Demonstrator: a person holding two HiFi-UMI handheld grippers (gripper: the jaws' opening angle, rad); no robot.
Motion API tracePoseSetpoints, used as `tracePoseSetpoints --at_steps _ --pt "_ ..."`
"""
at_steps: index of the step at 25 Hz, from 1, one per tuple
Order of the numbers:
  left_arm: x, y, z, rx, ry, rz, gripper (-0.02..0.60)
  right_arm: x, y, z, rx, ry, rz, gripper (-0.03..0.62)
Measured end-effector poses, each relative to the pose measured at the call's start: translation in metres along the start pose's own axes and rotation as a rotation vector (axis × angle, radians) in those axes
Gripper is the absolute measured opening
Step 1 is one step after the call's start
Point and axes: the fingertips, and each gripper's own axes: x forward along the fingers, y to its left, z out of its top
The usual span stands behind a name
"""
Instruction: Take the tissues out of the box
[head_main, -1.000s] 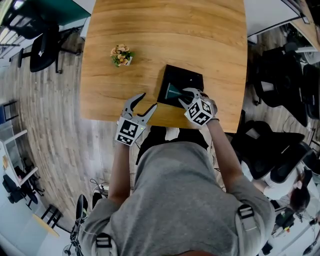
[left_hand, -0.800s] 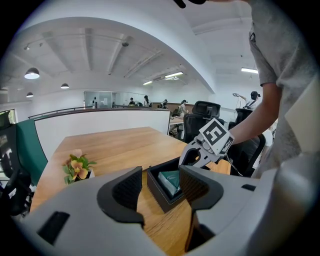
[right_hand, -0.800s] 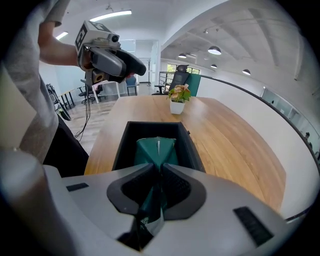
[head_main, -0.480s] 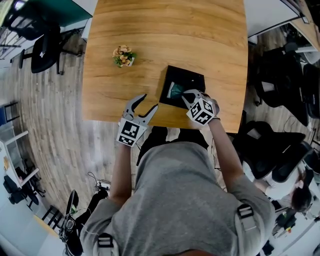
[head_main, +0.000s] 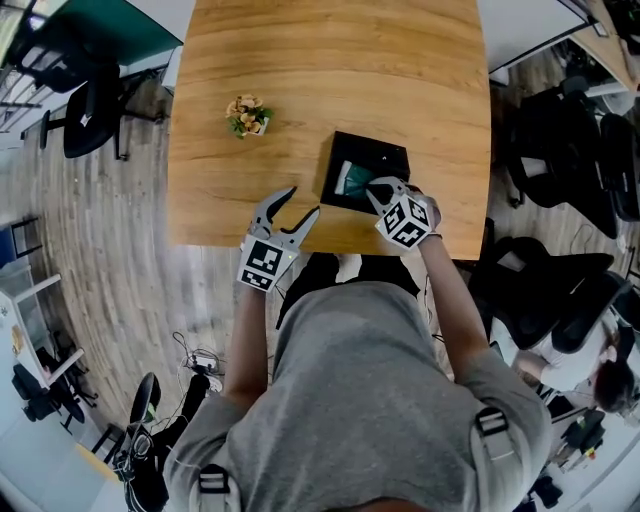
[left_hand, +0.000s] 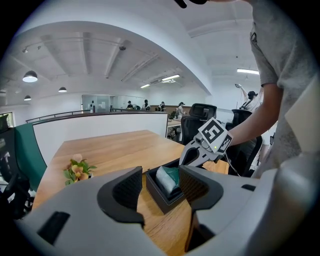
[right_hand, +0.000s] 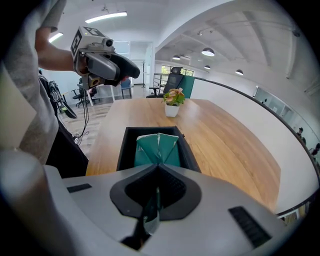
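Note:
A black open box (head_main: 386, 153) stands on the wooden table (head_main: 330, 70) near its front edge. A green tissue (head_main: 351, 180) sticks up out of it. My right gripper (head_main: 377, 189) is over the box's near side, shut on the top of the green tissue (right_hand: 156, 149); its jaws meet on the fold and a strip of tissue runs back between them. My left gripper (head_main: 301, 204) hovers open at the table's front edge, left of the box and apart from it. In the left gripper view the box (left_hand: 161, 198) and tissue (left_hand: 166, 180) lie beyond the open jaws.
A small potted flower (head_main: 246, 113) stands on the table, left of and beyond the box. Office chairs (head_main: 560, 150) crowd the floor to the right, and one more chair (head_main: 85, 110) stands at the left. The person's body fills the foreground.
The right gripper's jaws, open over the box a second ago, have closed on the green tissue. The left gripper has barely moved.

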Motion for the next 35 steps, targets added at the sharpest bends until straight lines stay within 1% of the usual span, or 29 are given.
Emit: tracePoseSetpoints --at_steps 8,14,26,35 --pt "0.000 -0.010 0.012 0.040 -0.027 -0.037 0.245 -0.018 -0.001 0.010 -0.017 -0.029 -0.054 0.006" --pt "-0.006 -0.016 0.018 0.074 -0.043 -0.061 0.245 -0.032 -0.003 0.015 -0.020 -0.044 -0.110 0.006" --pt "-0.033 -0.027 0.018 0.115 -0.065 -0.080 0.245 -0.063 0.004 0.031 -0.025 -0.073 -0.219 0.006" --pt "-0.046 -0.042 0.017 0.160 -0.079 -0.118 0.245 -0.087 0.015 0.045 0.012 -0.134 -0.308 0.006"
